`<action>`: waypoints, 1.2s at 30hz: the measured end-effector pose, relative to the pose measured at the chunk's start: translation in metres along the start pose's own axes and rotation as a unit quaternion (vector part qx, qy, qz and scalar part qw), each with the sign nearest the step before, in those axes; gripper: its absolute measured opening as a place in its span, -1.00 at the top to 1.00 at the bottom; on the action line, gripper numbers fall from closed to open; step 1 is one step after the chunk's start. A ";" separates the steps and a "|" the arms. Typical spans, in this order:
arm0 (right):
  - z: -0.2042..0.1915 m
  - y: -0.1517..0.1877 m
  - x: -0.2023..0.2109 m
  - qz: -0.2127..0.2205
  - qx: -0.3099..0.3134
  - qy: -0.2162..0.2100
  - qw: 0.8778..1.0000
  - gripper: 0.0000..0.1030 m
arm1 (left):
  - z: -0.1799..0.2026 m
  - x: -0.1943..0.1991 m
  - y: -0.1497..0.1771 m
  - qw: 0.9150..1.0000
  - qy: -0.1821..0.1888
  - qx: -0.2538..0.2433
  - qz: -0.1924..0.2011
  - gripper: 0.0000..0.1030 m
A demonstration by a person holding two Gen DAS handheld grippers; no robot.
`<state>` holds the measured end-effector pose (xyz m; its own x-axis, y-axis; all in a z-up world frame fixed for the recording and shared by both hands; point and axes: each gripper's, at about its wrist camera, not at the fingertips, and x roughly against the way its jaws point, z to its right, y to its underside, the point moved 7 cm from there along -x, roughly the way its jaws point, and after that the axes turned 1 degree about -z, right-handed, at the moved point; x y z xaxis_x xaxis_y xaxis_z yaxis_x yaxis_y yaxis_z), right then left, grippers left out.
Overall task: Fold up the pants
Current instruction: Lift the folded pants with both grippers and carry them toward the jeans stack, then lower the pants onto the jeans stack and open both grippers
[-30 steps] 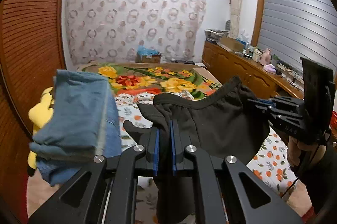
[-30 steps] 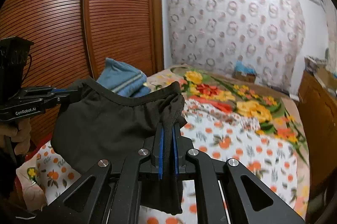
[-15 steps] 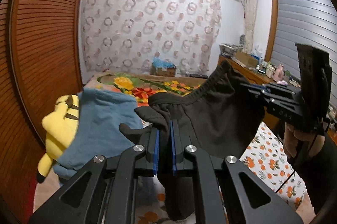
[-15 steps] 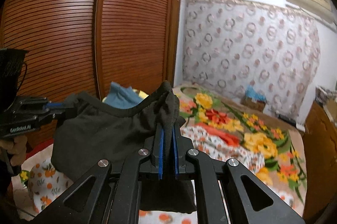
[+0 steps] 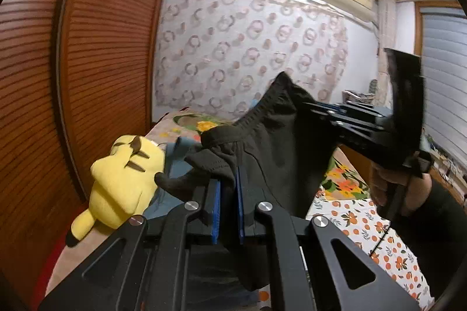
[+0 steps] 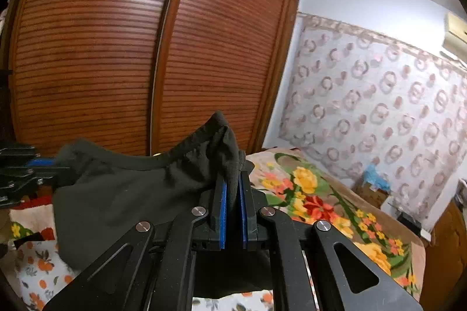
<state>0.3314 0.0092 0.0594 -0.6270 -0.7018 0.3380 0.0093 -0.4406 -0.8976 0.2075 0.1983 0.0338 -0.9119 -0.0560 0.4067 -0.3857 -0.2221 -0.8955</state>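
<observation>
Black pants [image 5: 277, 153] hang in the air above the bed, stretched by the waistband between both grippers. My left gripper [image 5: 228, 179] is shut on one end of the waistband, cloth bunched between its blue pads. In the same view the right gripper [image 5: 321, 109] pinches the other end at the upper right, with a person's hand [image 5: 400, 188] on its handle. From the right wrist view, my right gripper [image 6: 232, 182] is shut on the pants [image 6: 131, 194], and the left gripper [image 6: 43, 165] holds the far end at the left edge.
A yellow plush toy [image 5: 122, 182] lies on folded blue clothes [image 5: 178, 159] by the wooden louvred wardrobe [image 6: 116, 62]. The floral bedspread [image 6: 315, 203] covers the bed below. A patterned curtain [image 5: 248, 54] hangs at the back; a wooden dresser [image 6: 446, 252] stands at the right.
Both grippers have swung left toward the wardrobe with the pants still held. The views have rolled, and the plush toy and wardrobe doors now fill more of the frames.
</observation>
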 end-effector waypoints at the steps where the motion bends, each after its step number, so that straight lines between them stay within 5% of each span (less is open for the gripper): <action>1: 0.000 0.001 -0.009 -0.003 0.004 -0.004 1.000 0.86 | -0.004 -0.001 0.002 1.000 -0.004 0.004 -0.002 0.80; 17: -0.010 0.000 -0.107 -0.054 0.014 -0.081 0.995 0.86 | -0.038 -0.013 0.033 0.997 -0.063 0.038 -0.035 0.74; 19: -0.006 0.001 -0.114 -0.068 -0.001 -0.085 0.994 0.70 | -0.040 -0.016 0.037 0.996 -0.068 0.037 -0.046 0.69; 24: 0.005 -0.016 -0.113 -0.057 -0.044 -0.087 0.994 0.41 | -0.038 -0.014 0.035 0.997 -0.065 0.025 -0.045 0.33; 28: 0.022 -0.025 -0.090 -0.033 -0.062 -0.082 0.994 0.38 | -0.036 -0.007 0.025 0.998 -0.059 0.018 -0.031 0.04; 36: 0.033 0.007 -0.062 -0.055 -0.075 -0.107 0.990 0.38 | -0.023 -0.011 0.020 0.997 -0.061 -0.008 -0.038 0.03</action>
<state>0.3957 0.0313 0.0414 -0.4378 -0.7642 0.4737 -0.1755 -0.4441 -0.8786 0.2063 0.2174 0.0076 -0.8566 -0.1586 0.4911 -0.4557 -0.2140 -0.8640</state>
